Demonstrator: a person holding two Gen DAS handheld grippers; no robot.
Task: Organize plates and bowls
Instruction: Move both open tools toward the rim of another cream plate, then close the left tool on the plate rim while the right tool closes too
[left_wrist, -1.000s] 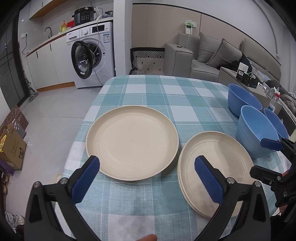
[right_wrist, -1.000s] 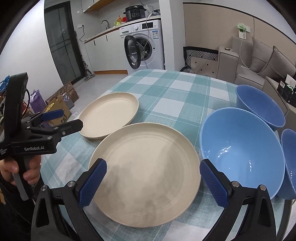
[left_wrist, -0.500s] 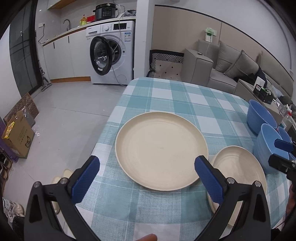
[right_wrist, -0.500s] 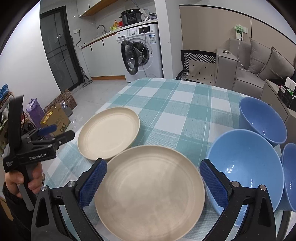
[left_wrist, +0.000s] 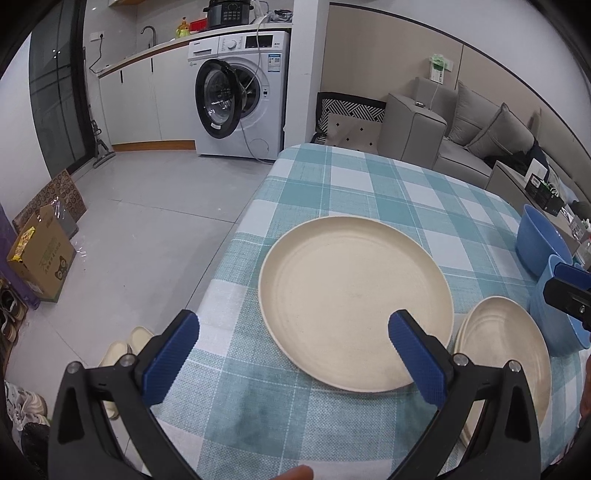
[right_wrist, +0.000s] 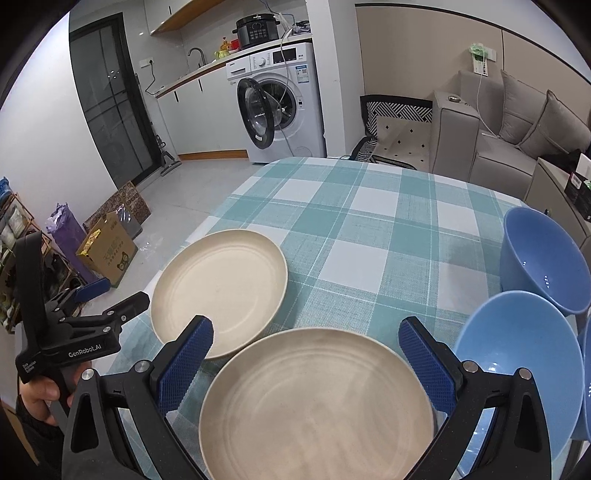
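The round cream plate (left_wrist: 354, 299) lies flat on the checked desk (left_wrist: 369, 184), at 1 o'clock from the left gripper (left_wrist: 291, 350). Gripper fingers are spread apart, empty, nearer than the right gripper (right_wrist: 301, 354), likewise spread.

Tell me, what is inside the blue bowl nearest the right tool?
The nearest blue bowl looks empty, showing only shiny glints. The right tool covers its lower left part, which stays unseen.

The far half of the teal-checked bench (right_wrist: 369, 206), toward twelve o'clock, lies bare. Round blue plastic bowls (right_wrist: 517, 354) crowd three o'clock; two cream round plates (right_wrist: 221, 288) fill the near edge.
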